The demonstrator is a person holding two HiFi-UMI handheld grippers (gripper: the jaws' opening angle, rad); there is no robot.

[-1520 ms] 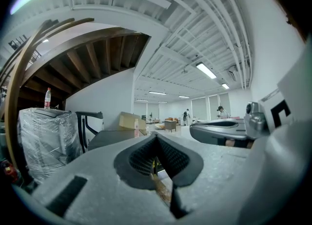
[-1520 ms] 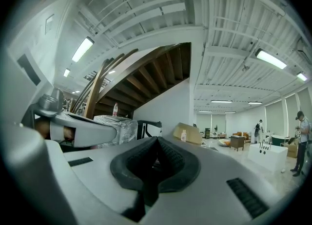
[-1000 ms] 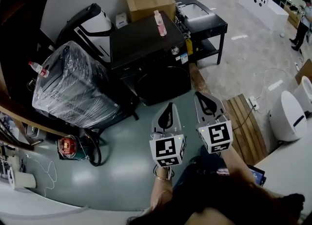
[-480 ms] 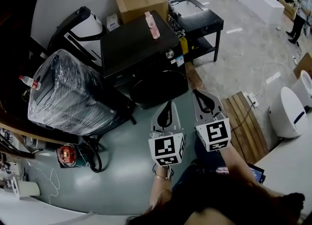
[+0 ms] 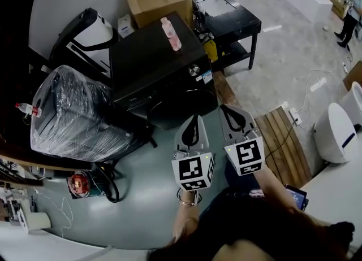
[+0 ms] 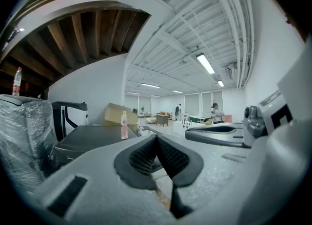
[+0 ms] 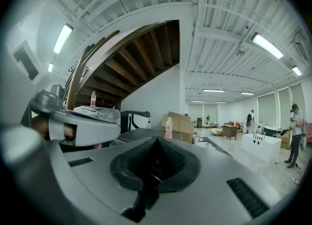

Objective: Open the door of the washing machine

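Hovering before washing machine (image 5: 155,65), my left gripper (image 5: 194,122) and right gripper (image 5: 227,113) near its closed door (image 5: 180,107); both jaws pressed together, empty.

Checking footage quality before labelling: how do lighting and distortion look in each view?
Head view: fisheye bending, dark upper-left corner, washing machine front in shadow. Left gripper view: round black vignette, ceiling lamp glaring. Right gripper view: same vignette, straight lines bowed.

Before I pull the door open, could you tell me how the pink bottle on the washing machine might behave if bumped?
The pink bottle is tall, narrow and upright, so it would probably tip. It looks like small plastic, so likely light. Once down, it might roll on the flat top of the washing machine.
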